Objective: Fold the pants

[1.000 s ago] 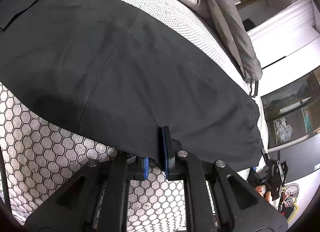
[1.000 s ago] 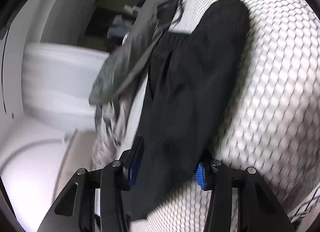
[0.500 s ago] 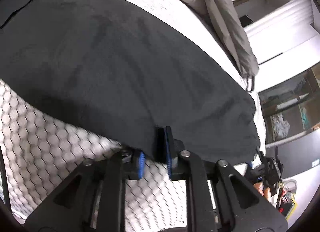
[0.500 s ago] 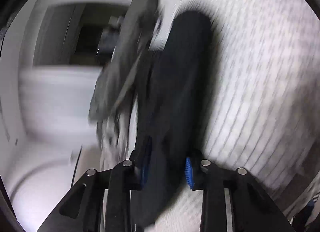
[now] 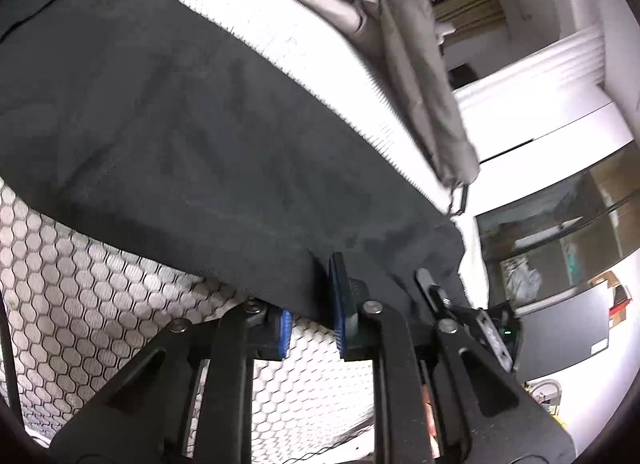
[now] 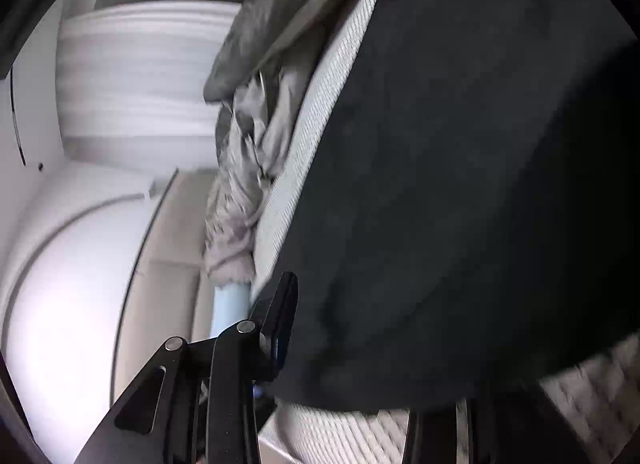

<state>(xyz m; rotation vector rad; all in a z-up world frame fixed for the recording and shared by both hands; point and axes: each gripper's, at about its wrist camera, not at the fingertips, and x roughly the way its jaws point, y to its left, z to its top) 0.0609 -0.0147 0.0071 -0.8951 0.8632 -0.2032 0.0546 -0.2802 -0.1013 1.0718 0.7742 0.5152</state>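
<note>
On hex-print bedcover (image 5: 80,288): black pants (image 5: 180,124); grey clothes (image 5: 400,24) behind.

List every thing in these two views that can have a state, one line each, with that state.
black pants: spread on the honeycomb cover, near edge lifted by both grippers.
left gripper: shut on the pants' edge.
right gripper: fabric draped over its fingers; only the left finger shows.
grey garment: crumpled, unfolded, at the far edge.
honeycomb cover: lying flat.
</note>
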